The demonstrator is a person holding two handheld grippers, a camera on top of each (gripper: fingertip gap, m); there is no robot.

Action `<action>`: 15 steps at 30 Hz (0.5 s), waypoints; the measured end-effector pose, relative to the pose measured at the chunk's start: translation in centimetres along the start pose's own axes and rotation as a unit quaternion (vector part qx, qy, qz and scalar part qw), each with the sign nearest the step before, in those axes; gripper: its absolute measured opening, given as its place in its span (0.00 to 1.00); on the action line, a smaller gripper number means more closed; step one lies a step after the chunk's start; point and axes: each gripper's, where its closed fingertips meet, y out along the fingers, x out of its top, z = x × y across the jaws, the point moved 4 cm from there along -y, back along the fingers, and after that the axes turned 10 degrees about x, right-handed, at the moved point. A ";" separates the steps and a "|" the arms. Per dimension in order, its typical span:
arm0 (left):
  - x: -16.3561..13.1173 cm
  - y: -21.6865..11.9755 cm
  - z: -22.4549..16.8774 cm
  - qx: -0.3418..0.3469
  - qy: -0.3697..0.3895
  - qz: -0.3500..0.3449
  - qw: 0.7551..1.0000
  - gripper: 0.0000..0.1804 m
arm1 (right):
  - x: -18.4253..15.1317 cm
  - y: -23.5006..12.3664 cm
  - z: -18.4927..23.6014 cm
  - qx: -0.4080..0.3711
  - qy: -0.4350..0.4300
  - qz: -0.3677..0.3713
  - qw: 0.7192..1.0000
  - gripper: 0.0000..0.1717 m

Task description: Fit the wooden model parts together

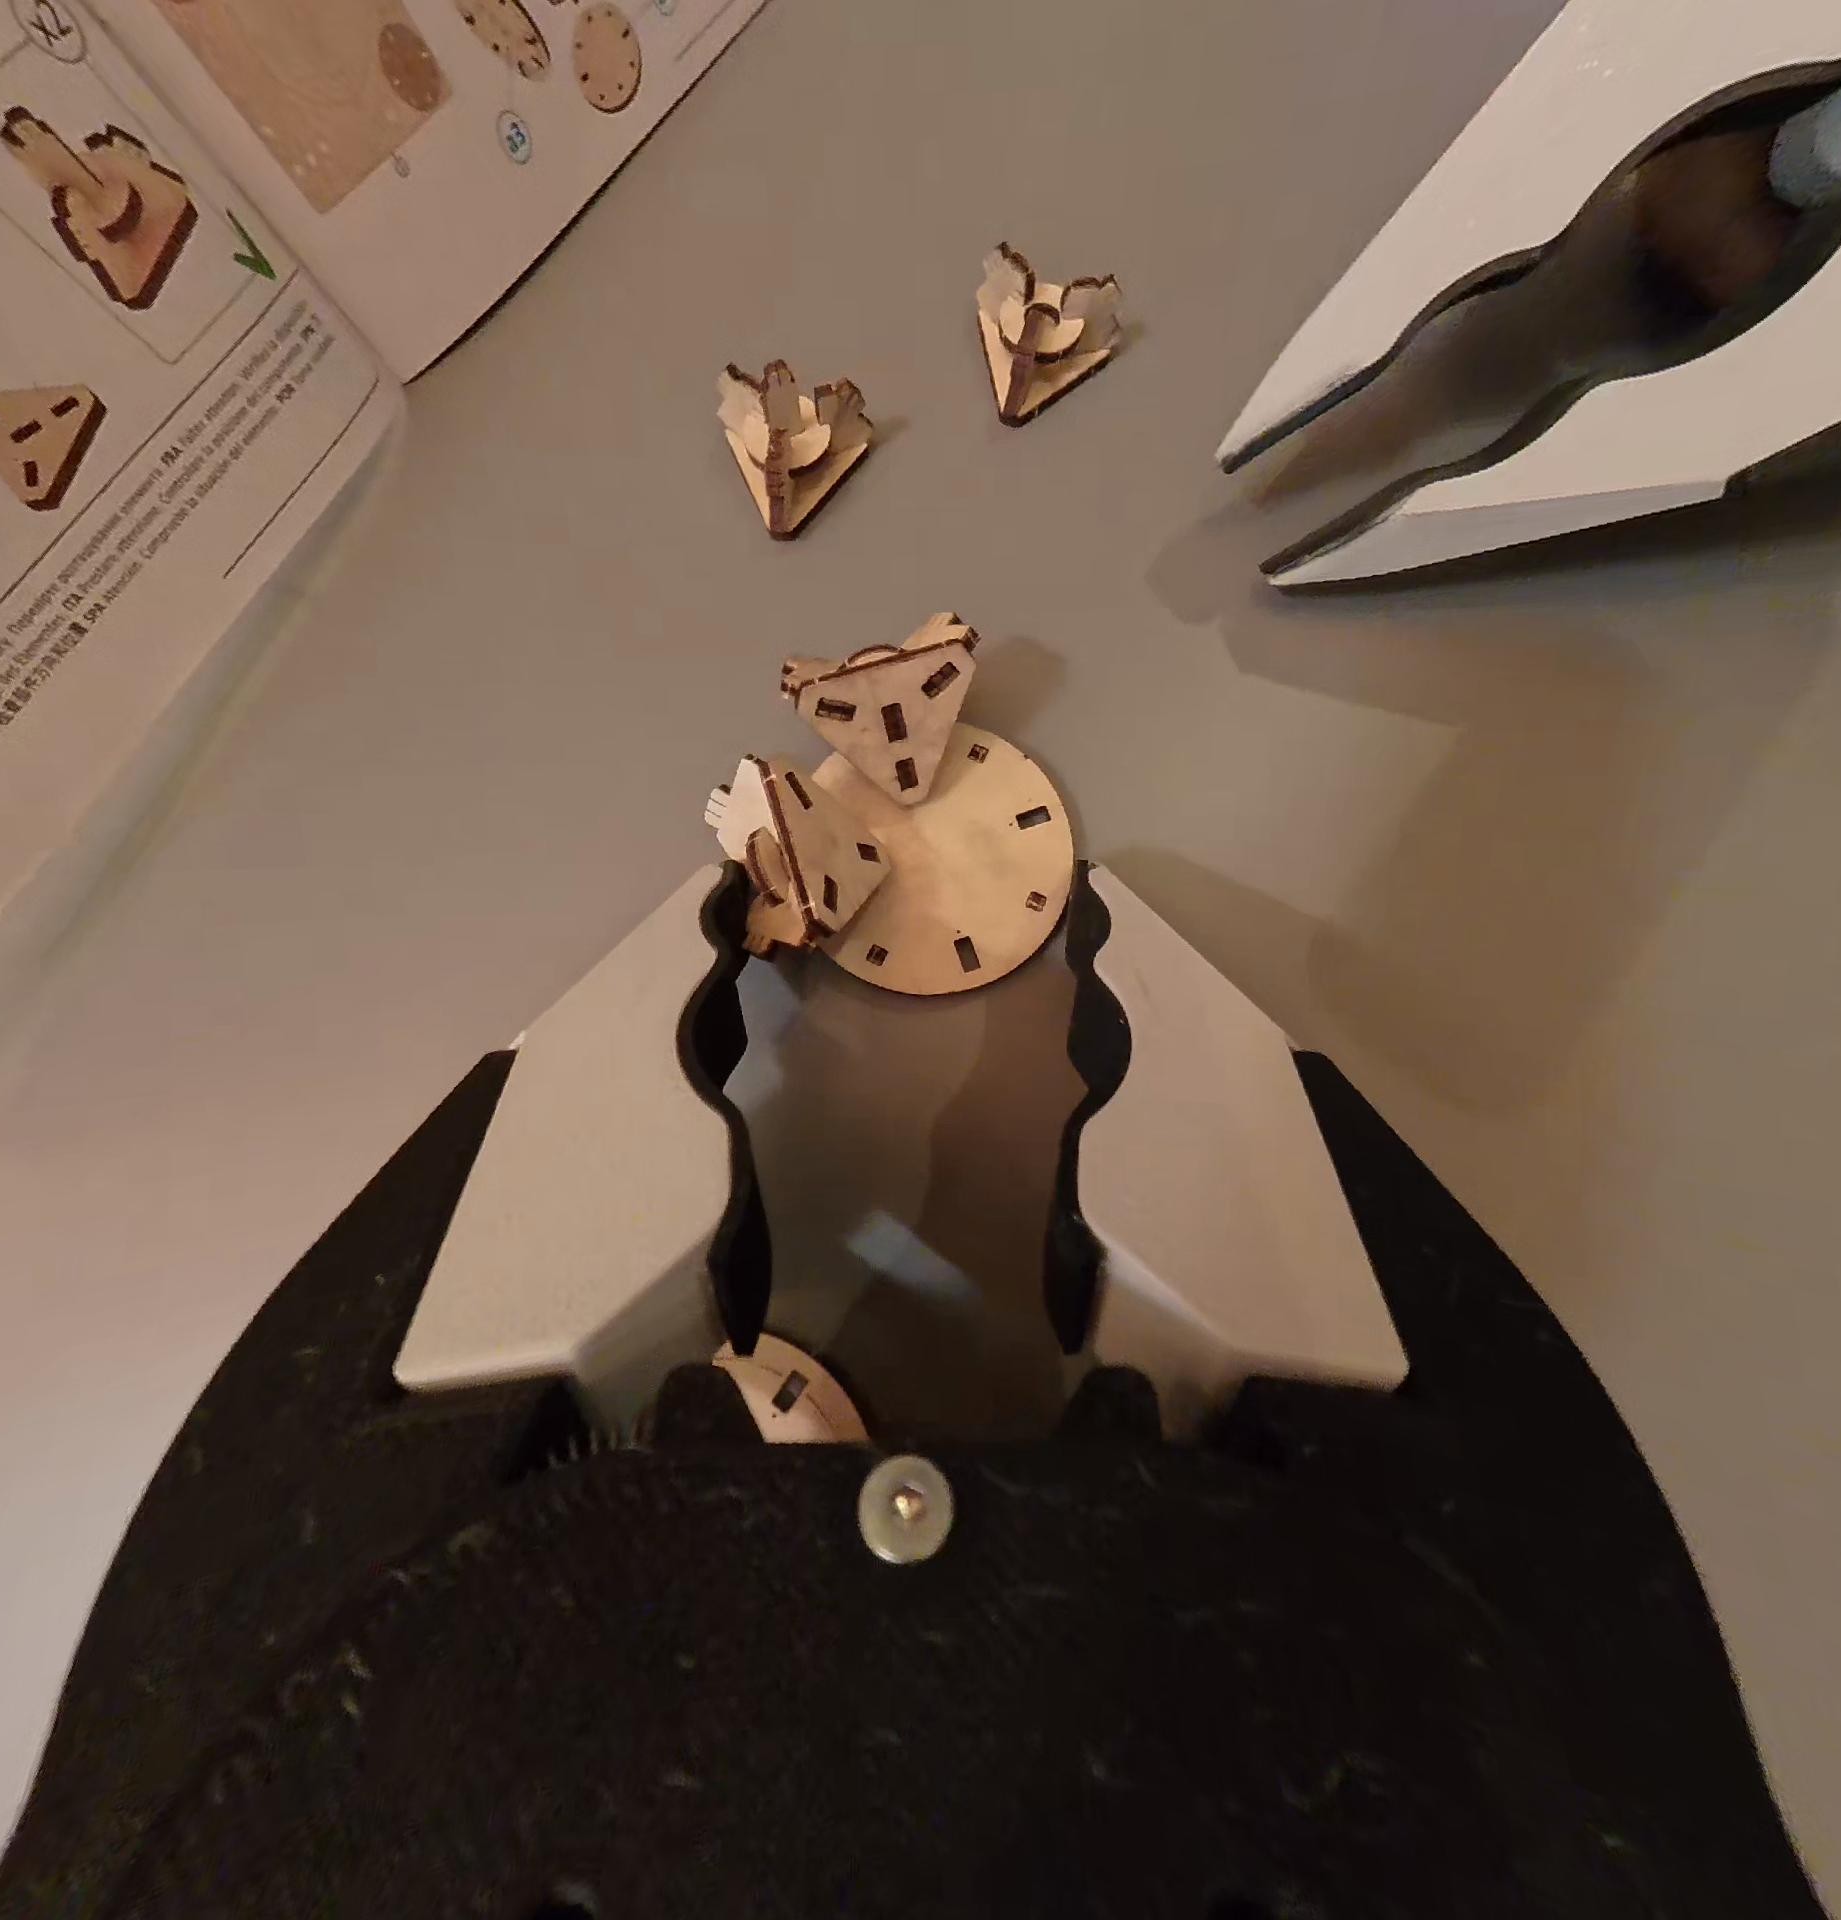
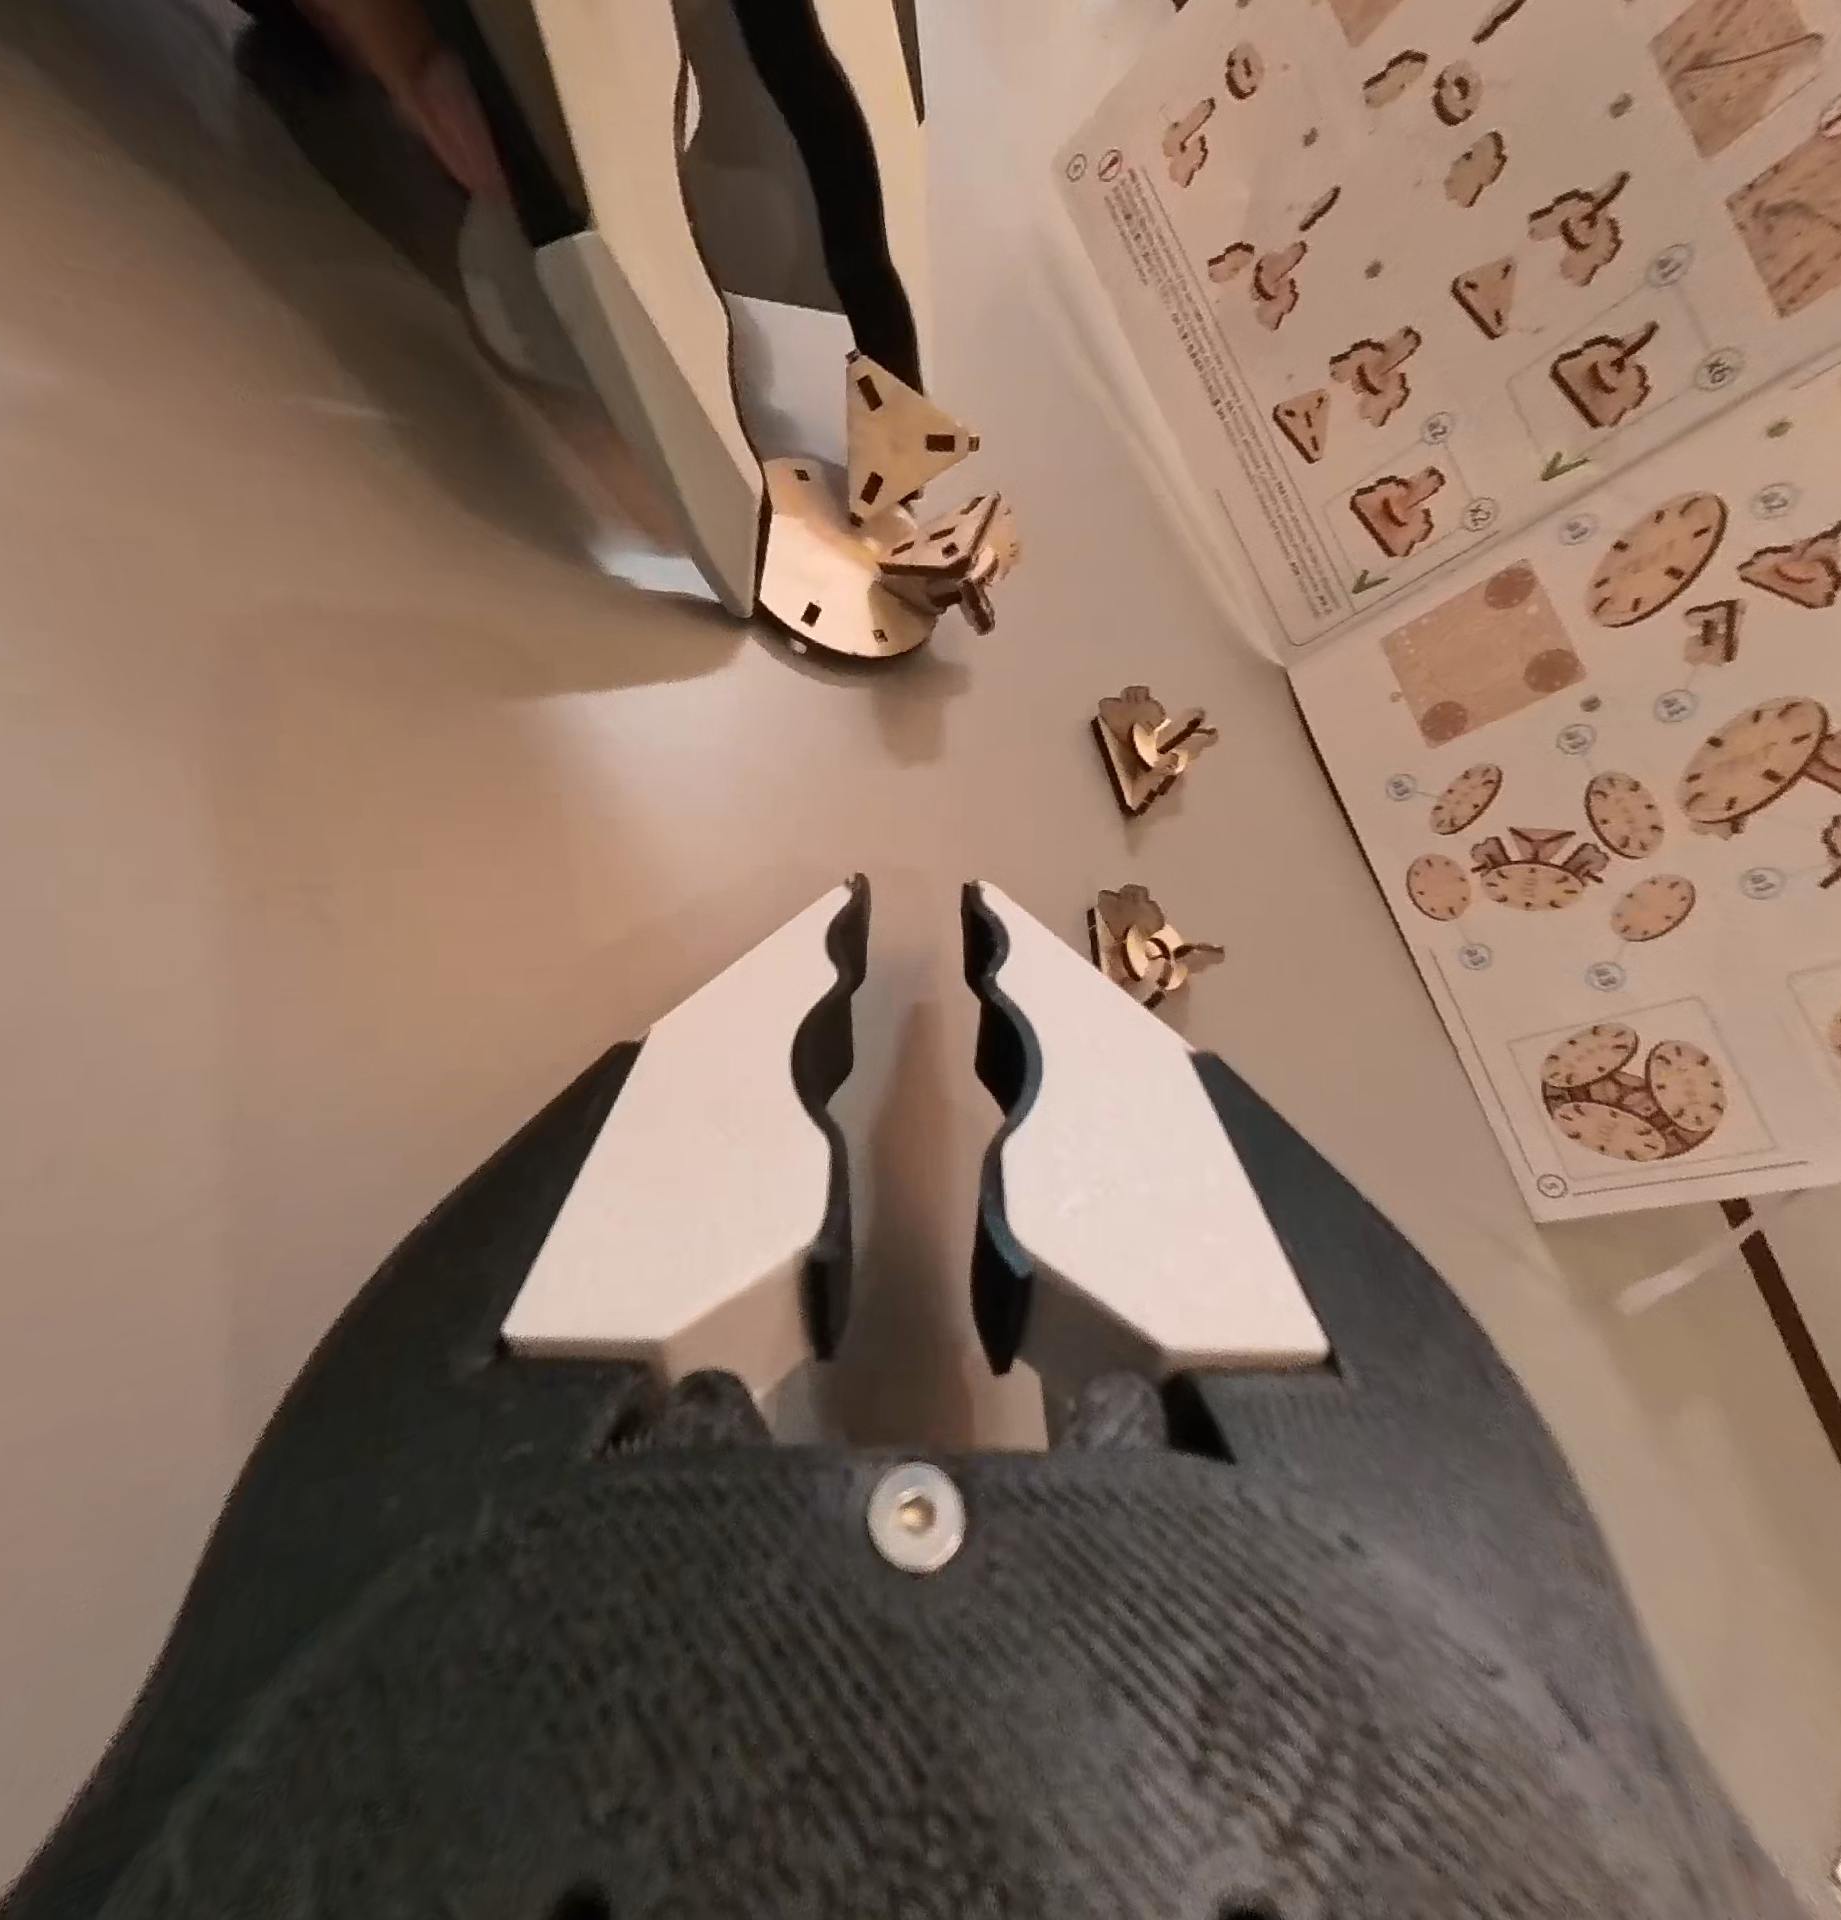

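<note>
The left gripper [image 1: 900, 883] pinches a round wooden disc [image 1: 957, 883] by its edges, low over the grey desk [image 1: 480, 727]. Two small wooden triangle parts already sit in the disc: one [image 1: 890, 717] at the far side, one [image 1: 807, 862] by the left finger. Two more triangle parts [image 1: 791, 452] [image 1: 1046, 327] lie loose on the desk, not on the disc. The right gripper [image 2: 911, 894] is nearly closed and holds nothing. An open picture booklet [image 2: 1518, 520] lies nearby.

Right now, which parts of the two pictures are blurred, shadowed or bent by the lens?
Left wrist view: sharp; the wooden disc casts a dark shadow between the fingers; the booklet edge curves.
Right wrist view: blur smears the top-left corner beside the left gripper; soft shadows lie on the grey table.
</note>
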 end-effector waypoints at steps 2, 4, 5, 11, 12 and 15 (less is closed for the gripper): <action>0.0 0.0 0.0 0.000 0.001 0.000 1.000 0.34 | -0.2 0.1 -0.1 -0.004 -0.001 0.008 1.000 0.10; 0.0 0.0 0.0 0.000 0.001 0.000 1.000 0.34 | -0.3 0.2 -0.2 -0.010 0.001 0.016 1.000 0.10; 0.0 0.0 0.0 0.000 0.001 0.000 1.000 0.34 | -0.4 0.2 -0.3 -0.013 0.003 0.018 1.000 0.10; 0.0 0.0 0.0 0.002 0.003 0.000 1.000 0.34 | -1.0 -0.6 -2.0 -0.051 0.052 0.012 0.997 0.09; 0.0 0.0 -0.1 0.002 0.004 0.000 1.000 0.35 | -1.2 -0.8 -2.5 -0.060 0.063 0.010 0.996 0.09; 0.1 0.1 -0.2 0.002 0.007 0.000 1.000 0.35 | -1.5 -1.4 -3.5 -0.082 0.093 -0.002 0.992 0.08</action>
